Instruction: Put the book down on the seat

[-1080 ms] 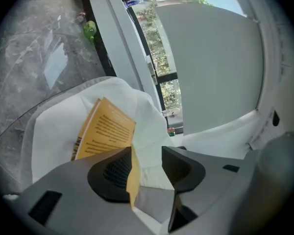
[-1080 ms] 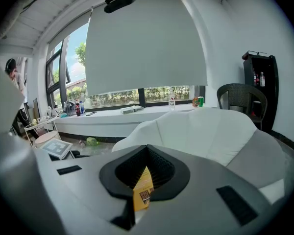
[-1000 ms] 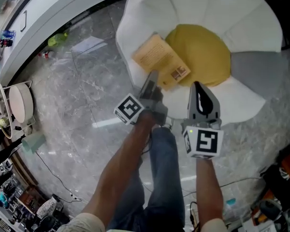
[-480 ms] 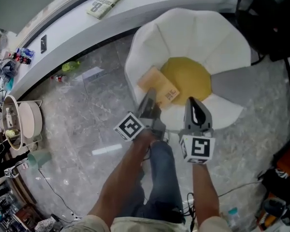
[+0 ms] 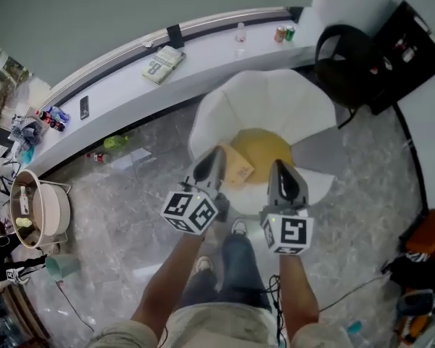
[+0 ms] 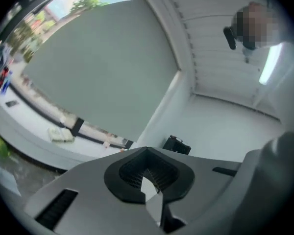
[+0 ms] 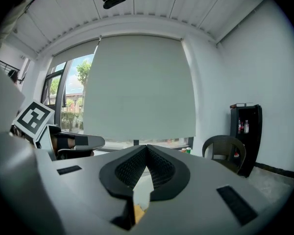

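Tan-covered, the book (image 5: 238, 167) lay flat in the head view on the white petal-shaped chair (image 5: 275, 107), at the left edge of its single yellow seat cushion (image 5: 268, 151). That chair's bowl held the cushion and the book only. Two grippers showed at mid-frame. The left gripper (image 5: 212, 162) was just above the book's left side in the picture and the right gripper (image 5: 284, 176) was over the seat's lower right petal. Neither touched the book. A second book (image 5: 163, 64) lay on the curved white counter (image 5: 116, 93) at upper left, and two cans (image 5: 284, 32) stood further right on it. A black wicker chair (image 5: 344, 56) made two chairs in all. A second earlier the left gripper's tips were at the book's lower edge. Since then both grippers had lifted clear, while the book kept its place on the seat.

In the left gripper view the jaws were clenched with nothing between them. The counter and its book (image 6: 61, 133) sat at lower left.

In the right gripper view the jaws were likewise pressed together and empty. A black cabinet (image 7: 246, 131) at the right held bottles, with the wicker chair beside it.
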Action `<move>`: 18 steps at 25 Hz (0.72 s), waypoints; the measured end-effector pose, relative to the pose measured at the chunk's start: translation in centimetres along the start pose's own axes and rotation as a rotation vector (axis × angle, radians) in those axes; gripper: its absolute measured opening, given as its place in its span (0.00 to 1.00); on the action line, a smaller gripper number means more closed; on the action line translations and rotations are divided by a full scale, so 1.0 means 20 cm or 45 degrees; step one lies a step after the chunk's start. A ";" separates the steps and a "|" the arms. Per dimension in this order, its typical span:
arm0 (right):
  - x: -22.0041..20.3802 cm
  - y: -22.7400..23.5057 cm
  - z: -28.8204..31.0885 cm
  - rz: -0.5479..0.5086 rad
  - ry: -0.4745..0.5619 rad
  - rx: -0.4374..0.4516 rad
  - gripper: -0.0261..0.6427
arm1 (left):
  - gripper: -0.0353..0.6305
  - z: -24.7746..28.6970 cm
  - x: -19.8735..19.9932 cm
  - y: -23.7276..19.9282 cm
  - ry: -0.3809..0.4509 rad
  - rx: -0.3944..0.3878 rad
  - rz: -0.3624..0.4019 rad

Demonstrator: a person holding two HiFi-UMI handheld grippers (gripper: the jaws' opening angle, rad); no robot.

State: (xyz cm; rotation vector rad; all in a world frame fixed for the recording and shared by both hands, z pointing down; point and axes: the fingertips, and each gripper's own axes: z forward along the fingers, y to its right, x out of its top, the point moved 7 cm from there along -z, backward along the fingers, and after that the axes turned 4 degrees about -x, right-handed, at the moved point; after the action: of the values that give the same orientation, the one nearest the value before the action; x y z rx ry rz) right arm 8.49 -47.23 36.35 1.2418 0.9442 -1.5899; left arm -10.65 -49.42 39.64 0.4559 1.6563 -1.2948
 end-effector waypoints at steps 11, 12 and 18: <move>0.59 -0.15 -0.55 0.018 0.237 -0.095 0.05 | 0.06 -0.40 0.53 0.60 0.060 0.033 0.725; 0.62 -0.16 -0.61 0.015 0.251 -0.103 0.05 | 0.06 -0.43 0.54 0.63 0.065 0.025 0.739; 0.71 -0.23 -0.85 -0.032 0.294 -0.157 0.05 | 0.06 -0.59 0.61 0.78 0.067 -0.025 0.790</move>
State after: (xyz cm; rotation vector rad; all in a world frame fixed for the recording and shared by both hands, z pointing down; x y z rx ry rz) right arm 7.80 -32.55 19.04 1.3497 1.1891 -1.4048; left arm -9.96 -36.05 20.85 0.9129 1.4044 -0.8063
